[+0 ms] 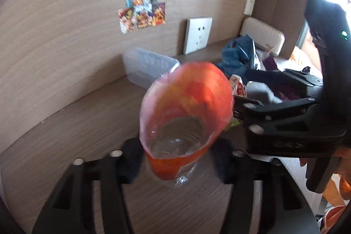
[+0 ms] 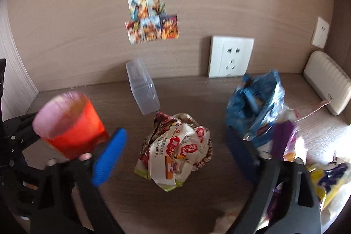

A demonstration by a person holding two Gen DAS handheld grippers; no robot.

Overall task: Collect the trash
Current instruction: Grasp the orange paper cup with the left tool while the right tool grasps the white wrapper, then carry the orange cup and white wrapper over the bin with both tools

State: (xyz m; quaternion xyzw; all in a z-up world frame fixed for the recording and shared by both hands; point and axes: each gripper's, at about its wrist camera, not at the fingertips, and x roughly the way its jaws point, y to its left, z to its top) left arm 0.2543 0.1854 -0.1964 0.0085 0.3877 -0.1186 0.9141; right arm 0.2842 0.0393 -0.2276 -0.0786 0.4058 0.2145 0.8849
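My left gripper is shut on a cut-open plastic bottle with an orange label, held above the desk; the bottle also shows at the left of the right wrist view. My right gripper is open, its blue pads spread either side of a crumpled red-and-white snack wrapper lying on the desk below it. In the left wrist view the right gripper reaches in from the right, beside the bottle. A blue crumpled bag and purple and yellow wrappers lie at the right.
A clear plastic box lies tilted near the back wall; it also shows in the left wrist view. A wall socket, stickers and a beige case are at the back. The brown desk has bare wood in front.
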